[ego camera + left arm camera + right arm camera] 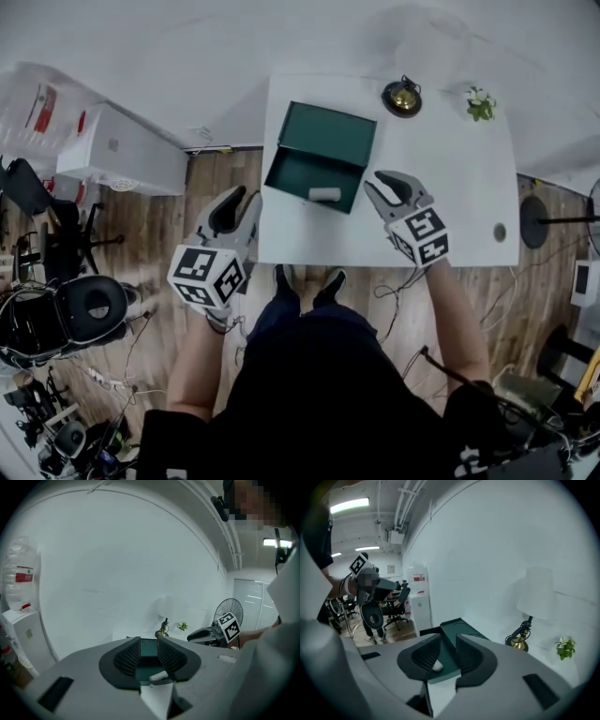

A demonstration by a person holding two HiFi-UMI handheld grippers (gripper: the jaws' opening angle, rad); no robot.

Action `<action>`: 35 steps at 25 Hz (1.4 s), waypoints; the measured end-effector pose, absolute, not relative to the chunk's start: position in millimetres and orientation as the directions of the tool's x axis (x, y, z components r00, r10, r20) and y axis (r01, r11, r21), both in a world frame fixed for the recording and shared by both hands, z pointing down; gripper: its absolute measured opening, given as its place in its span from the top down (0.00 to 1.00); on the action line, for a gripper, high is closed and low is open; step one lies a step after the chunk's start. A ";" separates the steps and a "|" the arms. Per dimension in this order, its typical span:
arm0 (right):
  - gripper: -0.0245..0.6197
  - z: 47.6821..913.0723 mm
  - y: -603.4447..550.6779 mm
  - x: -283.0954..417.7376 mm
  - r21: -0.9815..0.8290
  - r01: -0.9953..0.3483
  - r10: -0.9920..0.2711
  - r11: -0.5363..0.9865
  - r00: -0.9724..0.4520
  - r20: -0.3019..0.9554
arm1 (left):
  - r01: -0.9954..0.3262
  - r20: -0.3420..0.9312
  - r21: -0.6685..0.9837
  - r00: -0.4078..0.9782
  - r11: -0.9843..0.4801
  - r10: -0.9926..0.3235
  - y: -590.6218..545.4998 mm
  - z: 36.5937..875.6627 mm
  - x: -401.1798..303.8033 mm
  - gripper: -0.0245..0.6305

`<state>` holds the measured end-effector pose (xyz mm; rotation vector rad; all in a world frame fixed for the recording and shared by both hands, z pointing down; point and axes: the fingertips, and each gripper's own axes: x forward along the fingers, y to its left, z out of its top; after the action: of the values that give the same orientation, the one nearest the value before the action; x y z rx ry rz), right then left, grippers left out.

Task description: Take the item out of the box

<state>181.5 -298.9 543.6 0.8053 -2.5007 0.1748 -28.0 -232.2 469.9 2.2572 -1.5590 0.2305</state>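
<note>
A dark green box (319,155) stands open on the white table (459,197), its lid tipped back. A small white item (324,194) lies in the box near its front wall. My right gripper (382,184) is open over the table just right of the box, jaws aimed at it, nothing between them. My left gripper (246,199) is open beyond the table's left edge, level with the box's front. In the left gripper view the item (158,675) shows low between the open jaws. In the right gripper view the item (437,666) lies ahead by the left jaw.
A brass desk lamp (401,97) and a small potted plant (481,103) stand at the table's far edge. A white cabinet (122,150) and office chairs (84,309) are on the wooden floor to the left. A fan (228,609) stands to the right.
</note>
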 end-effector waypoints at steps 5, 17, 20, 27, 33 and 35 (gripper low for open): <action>0.78 592.9 -298.6 146.5 0.079 -0.398 -0.346 0.914 -0.663 0.664 | -0.918 0.359 0.251 0.382 -0.306 -0.852 -244.0 488.5 -50.2 0.80; 0.76 709.9 -285.9 116.6 0.035 -0.005 -0.034 0.999 -0.329 0.944 | -0.928 0.423 0.306 0.331 -0.211 -0.843 -230.6 529.7 -123.5 0.80; 0.76 727.5 -286.4 113.9 0.028 0.064 -0.010 0.998 -0.262 0.965 | -0.934 0.429 0.310 0.306 -0.180 -0.850 -222.9 534.1 -138.4 0.80; 0.72 752.7 -290.0 105.0 0.020 0.140 0.002 0.990 -0.151 0.988 | -0.932 0.431 0.334 0.286 -0.144 -0.856 -206.1 537.9 -158.5 0.80; 0.74 767.8 -283.6 100.6 -0.026 0.163 0.042 0.986 -0.094 0.995 | -0.930 0.431 0.351 0.264 -0.109 -0.863 -188.5 540.8 -177.1 0.80; 0.74 768.7 -281.5 99.6 -0.027 0.164 0.042 0.986 -0.092 0.995 | -0.930 0.436 0.354 0.255 -0.096 -0.863 -183.0 542.1 -182.4 0.80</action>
<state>99.6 -281.5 768.7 -0.1574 -1.6618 -0.1022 -182.4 -183.0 542.1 1.9711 -1.6228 0.1557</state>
